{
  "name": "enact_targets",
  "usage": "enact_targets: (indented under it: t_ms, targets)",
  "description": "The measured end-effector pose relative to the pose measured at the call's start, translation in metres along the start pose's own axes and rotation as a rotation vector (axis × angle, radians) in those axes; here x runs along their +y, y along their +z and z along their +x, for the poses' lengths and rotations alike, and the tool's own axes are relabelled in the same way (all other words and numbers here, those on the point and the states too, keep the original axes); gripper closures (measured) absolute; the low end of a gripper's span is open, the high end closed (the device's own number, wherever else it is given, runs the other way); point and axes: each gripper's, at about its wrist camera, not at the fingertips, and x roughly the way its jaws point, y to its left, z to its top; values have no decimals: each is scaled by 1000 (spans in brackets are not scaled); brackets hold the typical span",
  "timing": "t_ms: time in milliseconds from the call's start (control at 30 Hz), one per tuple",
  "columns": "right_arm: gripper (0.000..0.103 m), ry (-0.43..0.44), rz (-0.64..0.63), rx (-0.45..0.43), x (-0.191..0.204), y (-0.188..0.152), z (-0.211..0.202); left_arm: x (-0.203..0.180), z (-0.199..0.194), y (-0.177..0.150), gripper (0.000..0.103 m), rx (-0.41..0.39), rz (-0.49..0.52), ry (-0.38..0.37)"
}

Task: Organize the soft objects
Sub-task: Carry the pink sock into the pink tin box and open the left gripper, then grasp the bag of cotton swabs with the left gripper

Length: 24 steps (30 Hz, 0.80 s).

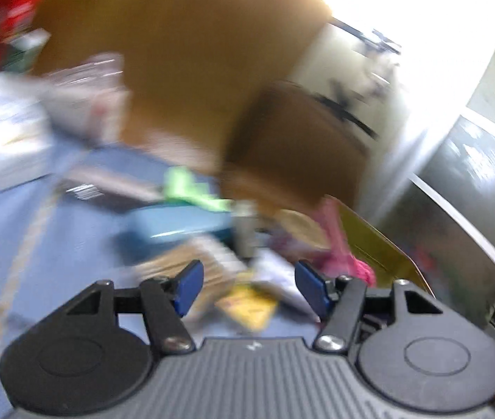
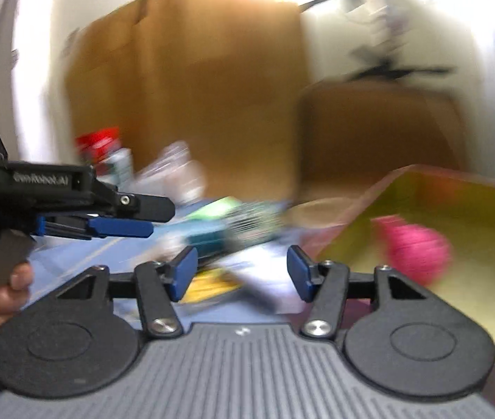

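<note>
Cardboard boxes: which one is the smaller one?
The smaller, darker cardboard box on the right, just behind the yellow tray holding the pink soft thing. The big box stands taller to its left.

two cardboard boxes [image 2: 191, 80] [image 2: 380, 129], one yellow-green bin [image 2: 457, 202], one pink soft thing [image 2: 415, 248] inside it — smaller clutter too blurred to count.

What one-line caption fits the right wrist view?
Blurred mid-motion: right gripper open and empty, pink soft object in yellow tray, left gripper alongside.
</note>
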Motion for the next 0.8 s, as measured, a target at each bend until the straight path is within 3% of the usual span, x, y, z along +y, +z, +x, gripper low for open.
enact_targets:
  t_ms: [100, 233, 300, 333, 367, 600, 700, 767, 800]
  targets:
    - [44, 45, 14, 68, 16, 16, 51, 34, -15, -3, 44, -10, -95, 33]
    - [44, 82, 97, 162, 19, 27, 102, 63, -22, -6, 44, 4, -184, 10]
    - [57, 67, 109, 202, 18, 26, 118, 70, -21, -8, 44, 22, -211, -9]
    - [70, 78, 128, 209, 18, 23, 116, 69, -19, -9, 44, 34, -218, -15]
    - [71, 92, 151, 211, 17, 20, 115, 71, -18, -11, 40, 48, -223, -24]
    - [72, 105, 187, 218, 18, -10, 54, 48, -2, -31, 37, 149, -185, -86]
    - [67, 129, 188, 215, 15, -29, 25, 29, -2, -42, 37, 181, -125, -92]
    - [55, 143, 167, 221, 19, -34, 18, 20, -4, -47, 37, 188, -87, -75]
    - [55, 147, 145, 224, 24, -36, 18, 16, -4, -49, 37, 191, -75, -72]
